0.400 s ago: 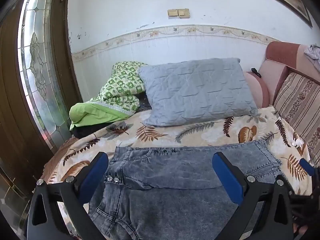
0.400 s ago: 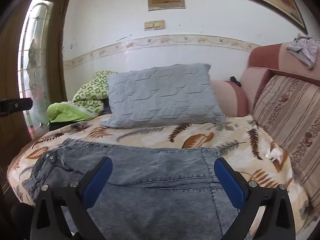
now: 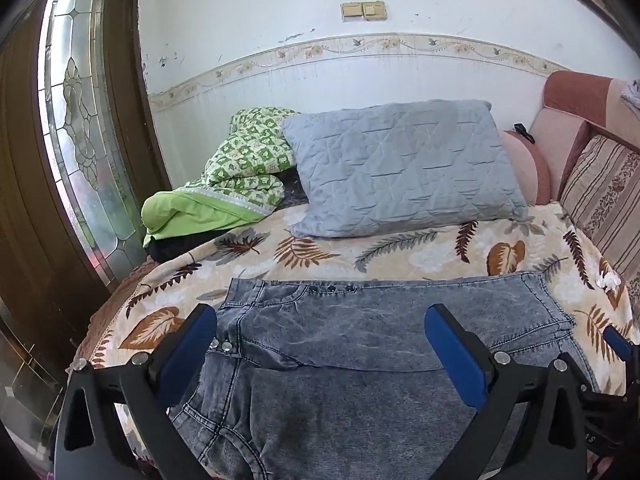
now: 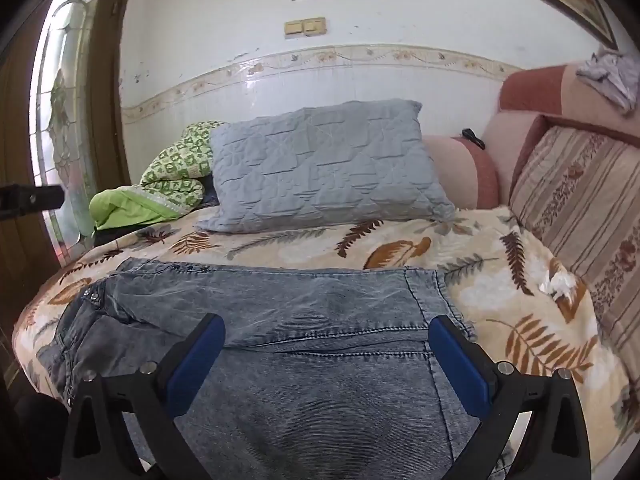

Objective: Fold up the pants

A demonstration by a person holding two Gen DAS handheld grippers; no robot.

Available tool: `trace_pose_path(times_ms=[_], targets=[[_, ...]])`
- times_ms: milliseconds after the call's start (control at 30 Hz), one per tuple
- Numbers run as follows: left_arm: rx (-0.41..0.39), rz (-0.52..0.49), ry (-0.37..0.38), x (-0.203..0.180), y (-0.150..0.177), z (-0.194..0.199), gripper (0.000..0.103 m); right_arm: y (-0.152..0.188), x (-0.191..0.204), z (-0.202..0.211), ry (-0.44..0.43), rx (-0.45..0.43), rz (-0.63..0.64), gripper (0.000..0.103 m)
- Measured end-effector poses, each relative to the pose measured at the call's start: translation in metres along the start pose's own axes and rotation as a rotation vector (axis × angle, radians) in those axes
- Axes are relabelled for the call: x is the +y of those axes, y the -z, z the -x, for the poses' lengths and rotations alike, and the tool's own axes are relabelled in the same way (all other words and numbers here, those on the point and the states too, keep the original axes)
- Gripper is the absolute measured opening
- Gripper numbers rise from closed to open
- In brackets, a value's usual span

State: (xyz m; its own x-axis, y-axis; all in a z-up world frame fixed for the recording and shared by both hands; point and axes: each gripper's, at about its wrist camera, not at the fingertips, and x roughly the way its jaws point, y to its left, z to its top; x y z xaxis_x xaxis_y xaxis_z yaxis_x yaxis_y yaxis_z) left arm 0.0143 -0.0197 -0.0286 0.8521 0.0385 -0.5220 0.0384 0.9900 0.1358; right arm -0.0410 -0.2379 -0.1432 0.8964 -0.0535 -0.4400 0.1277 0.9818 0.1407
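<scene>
Grey-blue acid-wash denim pants [image 3: 360,336] lie folded in layers on the leaf-print bedspread [image 3: 400,252], waistband with snap buttons toward the left. My left gripper [image 3: 320,332] is open and empty, held above the pants near the waistband side. The pants also show in the right wrist view [image 4: 320,320], with a folded edge seam across the middle. My right gripper [image 4: 326,344] is open and empty, held above the pants toward the hem side. Blue pads [image 4: 460,364] line its fingers.
A grey quilted pillow [image 3: 400,168] and a green patterned blanket [image 3: 240,176] lie at the back of the bed. A striped sofa cushion [image 4: 580,200] stands on the right. A glass-paned wooden door [image 3: 80,140] is on the left. The bed's edge lies below the pants.
Both grippers have dropped a little and moved slightly closer to the pants. The pants have not moved.
</scene>
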Motion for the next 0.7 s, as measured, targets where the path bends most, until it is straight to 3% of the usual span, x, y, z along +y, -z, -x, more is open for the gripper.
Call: trace_pose_path(times_ms=[700], targets=[[0.053,-0.022,0.001,-0.017,0.027,-0.022,0.103,0.001,-0.002,0.0,0.048,0.005,0.012,0.103]])
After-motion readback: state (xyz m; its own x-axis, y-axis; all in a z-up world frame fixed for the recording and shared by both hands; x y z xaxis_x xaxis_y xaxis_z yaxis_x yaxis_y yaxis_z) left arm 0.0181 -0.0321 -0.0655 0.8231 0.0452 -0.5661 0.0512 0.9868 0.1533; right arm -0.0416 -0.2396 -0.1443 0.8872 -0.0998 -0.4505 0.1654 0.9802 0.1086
